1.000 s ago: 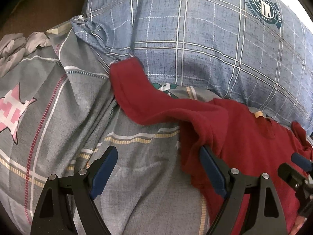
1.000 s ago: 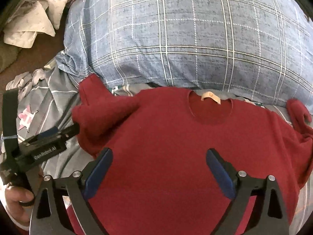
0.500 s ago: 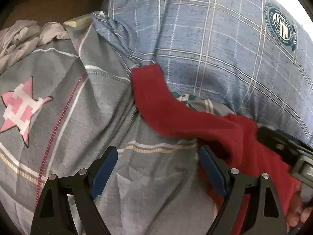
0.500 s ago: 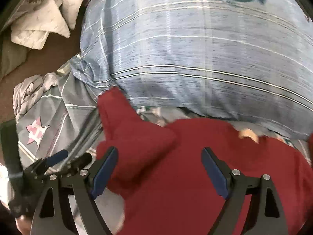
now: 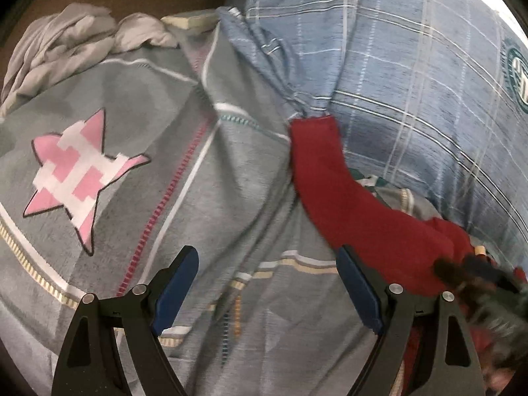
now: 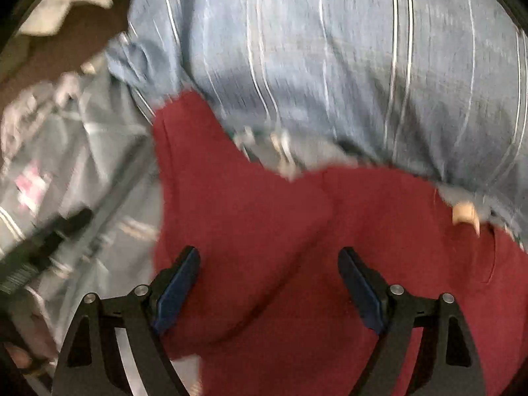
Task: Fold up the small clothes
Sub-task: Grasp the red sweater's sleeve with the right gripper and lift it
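Right tongs (image 6: 269,288): jaws wide, just been closing slightly, nothing gripped; they hover over the red shirt (image 6: 297,247), which shows between the blue pads. Left tongs (image 5: 269,288): jaws wide, holding nothing, above the grey bedsheet (image 5: 231,198), right pad at the shirt's edge. The shirt lies spread on the bed; its sleeve (image 5: 316,151) runs toward 12 o'clock against the blue plaid pillow (image 5: 412,82). A pink star print (image 5: 76,175) sits at 10 o'clock. Crumpled grey cloth (image 5: 59,46) lies at 11 o'clock.
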Demonstrator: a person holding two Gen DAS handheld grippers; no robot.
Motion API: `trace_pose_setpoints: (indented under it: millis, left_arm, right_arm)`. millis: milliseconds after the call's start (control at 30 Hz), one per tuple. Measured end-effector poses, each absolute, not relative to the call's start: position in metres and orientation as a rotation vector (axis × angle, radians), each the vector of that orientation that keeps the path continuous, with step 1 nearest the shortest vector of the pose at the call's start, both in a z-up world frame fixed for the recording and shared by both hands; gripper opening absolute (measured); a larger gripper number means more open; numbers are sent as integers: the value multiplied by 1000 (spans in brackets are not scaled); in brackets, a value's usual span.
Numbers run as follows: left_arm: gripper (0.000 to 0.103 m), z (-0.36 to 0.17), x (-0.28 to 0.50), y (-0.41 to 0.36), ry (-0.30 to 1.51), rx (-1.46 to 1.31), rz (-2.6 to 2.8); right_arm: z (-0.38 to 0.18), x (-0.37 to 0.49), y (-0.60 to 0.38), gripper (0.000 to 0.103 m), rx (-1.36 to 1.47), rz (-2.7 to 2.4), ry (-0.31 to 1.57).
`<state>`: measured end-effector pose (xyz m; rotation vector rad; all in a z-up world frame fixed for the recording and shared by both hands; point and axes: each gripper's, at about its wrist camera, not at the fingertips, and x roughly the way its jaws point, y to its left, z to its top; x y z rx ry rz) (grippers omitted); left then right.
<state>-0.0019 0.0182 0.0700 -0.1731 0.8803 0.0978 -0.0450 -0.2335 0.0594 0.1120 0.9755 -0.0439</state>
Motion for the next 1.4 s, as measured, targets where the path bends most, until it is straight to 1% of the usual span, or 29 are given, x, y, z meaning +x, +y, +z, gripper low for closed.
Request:
trace_pose_setpoints:
  millis: [133,200,233,267,333,367,467,533,800,900,933,967,1000,1033,1067,1200,1400]
  left_arm:
    - [86,69,0,22,886,-169,125]
    - [86,71,-2,25,875,-147,153]
    - [86,73,-2,26,871,-140,163]
    - [86,74,-3,28,865,-136,174]
    - [86,76,-5,30,855,-141,190]
    - [86,76,-5,31,854,-146,196]
    - [86,73,-4,33,874,-174,188]
    - [86,72,-2,35,880,-182,183]
    - [86,69,3,38,883,-189,178]
    - [86,68,6,37,882,-188,177]
    - [86,67,6,36,884,-184,175]
    - [86,67,7,35,887,-180,172]
    - [86,66,8,34,888,-176,171]
    - [86,65,10,34,889,-174,170]
    - [86,65,11,34,889,-174,170]
    - [86,66,11,37,881,-186,168]
    - [86,74,2,39,846,-194,174]
  right_arm:
    - [84,-23,-215,86,90,48,896]
    - [80,-5,-203,86,77,80,897]
    - [73,6,-195,82,69,93,917]
    - [65,18,-187,76,62,106,941]
    - [51,39,-170,66,36,121,975]
    - [49,45,-164,65,25,122,980]
    - [40,67,-152,65,42,120,987]
    - [37,83,-152,66,108,125,983]
    - [20,129,-151,71,291,100,959]
    - [6,143,-146,72,267,71,981]
    - [-3,148,-143,68,251,57,1003]
    - [-11,150,-140,52,252,64,1005]
    - [-15,150,-142,40,263,78,995]
    - [-18,149,-143,18,272,89,990]
    - [-19,147,-144,12,270,86,990]
    - [8,112,-156,10,298,160,945]
    - [69,45,-175,10,253,221,831]
